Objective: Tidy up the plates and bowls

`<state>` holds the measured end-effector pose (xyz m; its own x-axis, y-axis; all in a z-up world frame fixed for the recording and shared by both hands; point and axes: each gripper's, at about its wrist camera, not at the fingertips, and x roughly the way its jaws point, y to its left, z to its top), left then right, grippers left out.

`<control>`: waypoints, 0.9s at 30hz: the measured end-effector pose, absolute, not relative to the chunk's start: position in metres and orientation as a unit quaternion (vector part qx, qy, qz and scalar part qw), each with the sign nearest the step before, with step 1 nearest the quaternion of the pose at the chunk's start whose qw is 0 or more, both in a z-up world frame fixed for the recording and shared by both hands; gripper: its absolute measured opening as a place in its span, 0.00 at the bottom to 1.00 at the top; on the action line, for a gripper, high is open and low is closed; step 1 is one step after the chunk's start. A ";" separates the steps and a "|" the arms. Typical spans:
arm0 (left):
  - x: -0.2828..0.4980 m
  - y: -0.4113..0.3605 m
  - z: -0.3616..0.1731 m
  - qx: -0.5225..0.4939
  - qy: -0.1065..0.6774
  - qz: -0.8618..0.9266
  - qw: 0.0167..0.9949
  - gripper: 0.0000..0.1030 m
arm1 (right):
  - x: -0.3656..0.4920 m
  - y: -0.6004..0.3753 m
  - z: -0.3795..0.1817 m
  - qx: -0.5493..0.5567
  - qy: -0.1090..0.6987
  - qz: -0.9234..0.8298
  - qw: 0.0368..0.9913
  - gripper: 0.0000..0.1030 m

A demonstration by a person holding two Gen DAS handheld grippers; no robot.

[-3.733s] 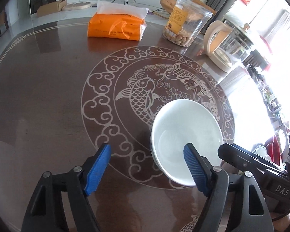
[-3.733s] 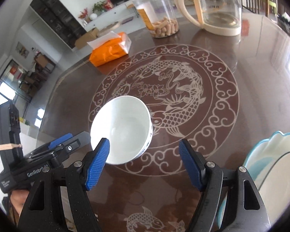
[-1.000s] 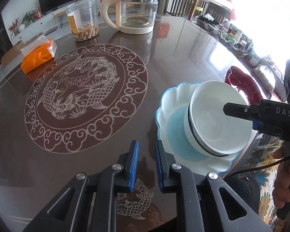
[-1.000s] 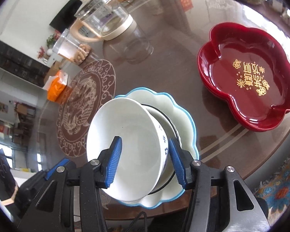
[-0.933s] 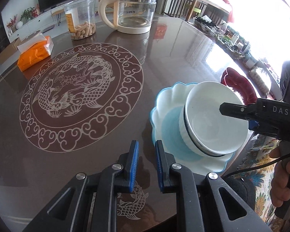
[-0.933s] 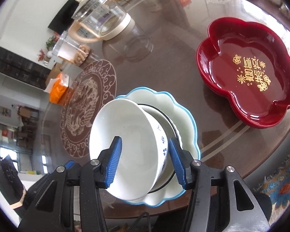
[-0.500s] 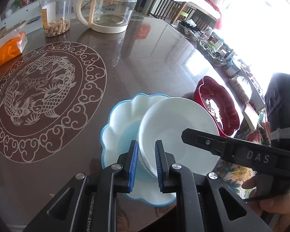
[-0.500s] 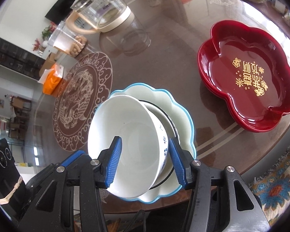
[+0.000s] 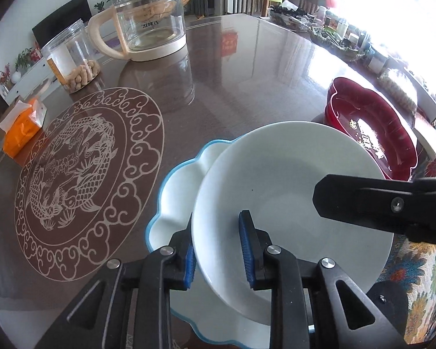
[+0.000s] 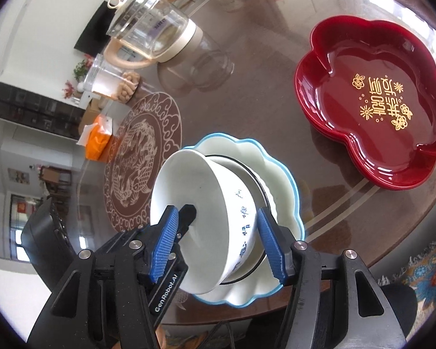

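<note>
A white bowl (image 9: 287,186) with blue writing on its side (image 10: 215,203) sits nested in a dark-rimmed bowl (image 10: 261,192) on a blue-rimmed scalloped plate (image 9: 177,186), near the table's front edge. My left gripper (image 9: 218,254) straddles the white bowl's near rim, one pad inside and one outside; contact is unclear. My right gripper (image 10: 218,244) has its jaws around the same bowl, wide apart, and looks open. A red flower-shaped plate (image 10: 375,101) lies to the right.
A glass kettle (image 9: 148,26), a clear jar of snacks (image 9: 72,58) and an orange tissue pack (image 9: 20,128) stand at the far left of the dark table (image 9: 247,72). The table's front edge runs just behind the blue-rimmed plate (image 10: 287,180).
My left gripper, shut a moment ago, has moved forward to the bowl and opened over its near rim. My right gripper has opened a little around the bowl, which now rests in the stack.
</note>
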<state>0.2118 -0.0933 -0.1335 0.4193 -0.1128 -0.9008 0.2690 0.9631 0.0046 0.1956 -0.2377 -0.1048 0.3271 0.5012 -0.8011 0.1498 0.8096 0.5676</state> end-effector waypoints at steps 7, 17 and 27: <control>0.211 -0.100 -0.133 0.099 0.516 -0.114 0.843 0.30 | 0.194 -0.249 -0.109 0.341 0.566 0.119 0.741 0.62; 0.206 -0.101 -0.148 0.109 0.519 -0.108 0.841 0.30 | 0.192 -0.273 -0.116 0.415 0.551 0.130 0.712 0.68; 0.195 -0.054 -0.097 -0.036 0.468 -0.173 0.866 0.30 | 0.155 -0.277 -0.063 0.294 0.469 0.093 0.827 0.68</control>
